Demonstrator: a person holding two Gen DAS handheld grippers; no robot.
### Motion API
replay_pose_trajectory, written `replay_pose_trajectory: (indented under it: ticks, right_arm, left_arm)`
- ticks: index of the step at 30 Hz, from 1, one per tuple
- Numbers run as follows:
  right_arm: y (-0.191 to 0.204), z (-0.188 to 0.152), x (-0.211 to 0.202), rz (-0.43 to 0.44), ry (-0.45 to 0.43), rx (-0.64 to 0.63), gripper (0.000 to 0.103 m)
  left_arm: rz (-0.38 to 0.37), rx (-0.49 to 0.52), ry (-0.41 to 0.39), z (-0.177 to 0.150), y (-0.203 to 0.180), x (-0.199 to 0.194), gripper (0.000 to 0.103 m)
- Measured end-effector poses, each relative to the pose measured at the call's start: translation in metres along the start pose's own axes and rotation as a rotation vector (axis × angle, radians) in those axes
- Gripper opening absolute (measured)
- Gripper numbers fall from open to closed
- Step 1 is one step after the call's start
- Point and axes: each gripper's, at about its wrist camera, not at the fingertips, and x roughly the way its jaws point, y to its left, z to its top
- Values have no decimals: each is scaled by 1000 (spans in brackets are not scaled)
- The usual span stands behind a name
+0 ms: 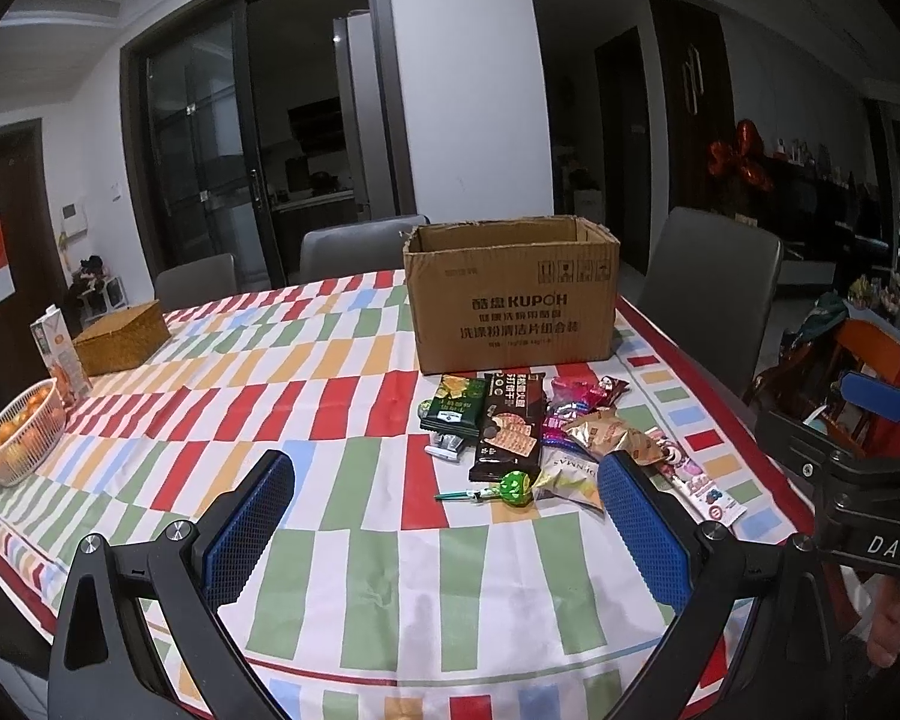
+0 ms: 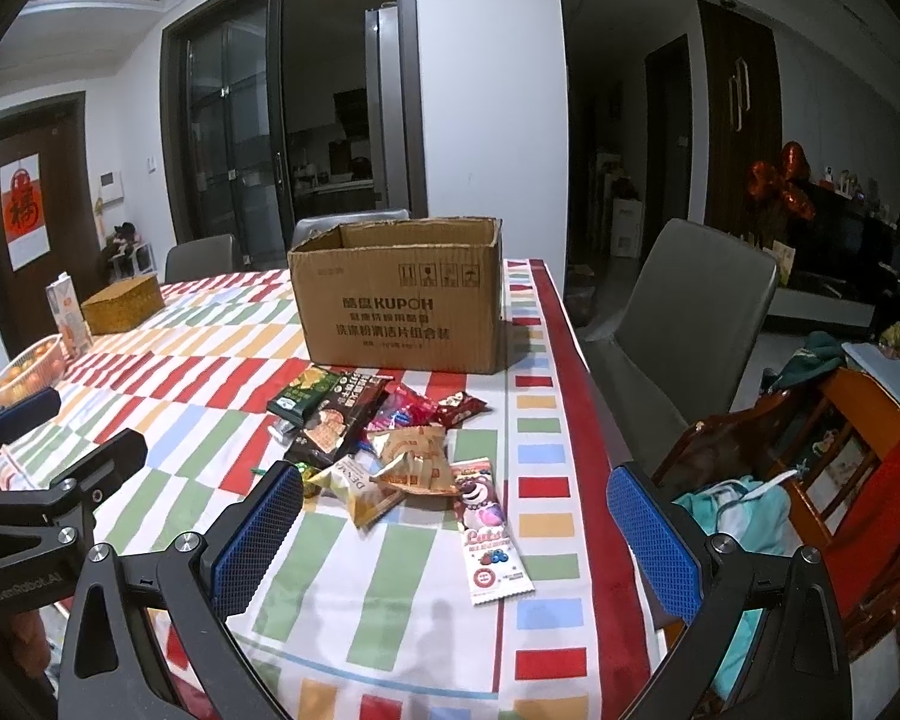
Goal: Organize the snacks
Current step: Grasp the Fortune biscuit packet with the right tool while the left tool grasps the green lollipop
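Observation:
An open cardboard box (image 1: pixel 513 300) (image 2: pixel 399 306) stands on the checked tablecloth. In front of it lies a heap of snack packets: a dark biscuit pack (image 1: pixel 507 429) (image 2: pixel 336 423), a green pack (image 1: pixel 453 405) (image 2: pixel 303 396), a gold packet (image 1: pixel 600 433) (image 2: pixel 414 459), a white packet (image 1: pixel 564 477) (image 2: pixel 363 492), a pink bear packet (image 2: pixel 489 531) (image 1: pixel 699 486) and a green lollipop (image 1: pixel 513 487). My left gripper (image 1: pixel 444 534) is open and empty, above the table before the heap. My right gripper (image 2: pixel 456 540) is open and empty, with the bear packet between its fingers in view.
At the table's left are a basket of oranges (image 1: pixel 21 429), a juice carton (image 1: pixel 60 354) and a woven box (image 1: pixel 123 336). Grey chairs (image 2: pixel 684 324) stand around the table. A wooden chair with clothes (image 2: pixel 810 480) is to the right, past the table's edge.

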Motion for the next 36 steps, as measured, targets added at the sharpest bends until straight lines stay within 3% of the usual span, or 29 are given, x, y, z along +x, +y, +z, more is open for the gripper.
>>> replay_pose_trajectory:
  ticks: [4, 10, 24, 31, 36]
  right_arm:
    - [-2, -1, 13, 9, 25, 2, 102]
    - [-3, 1, 38, 35, 57, -10, 97]
    - [3, 5, 110, 131, 174, 2, 79]
    - [7, 5, 141, 147, 217, 6, 72]
    - [9, 4, 161, 147, 241, 5, 67]
  left_arm:
    - [-21, 23, 14, -1, -3, 11, 103]
    - [-30, 97, 17, -2, -11, 33, 95]
    - [-115, 151, 142, -12, -20, 98, 65]
    - [-156, 205, 199, -22, -27, 123, 60]
    - [-154, 245, 226, -28, -31, 141, 51]
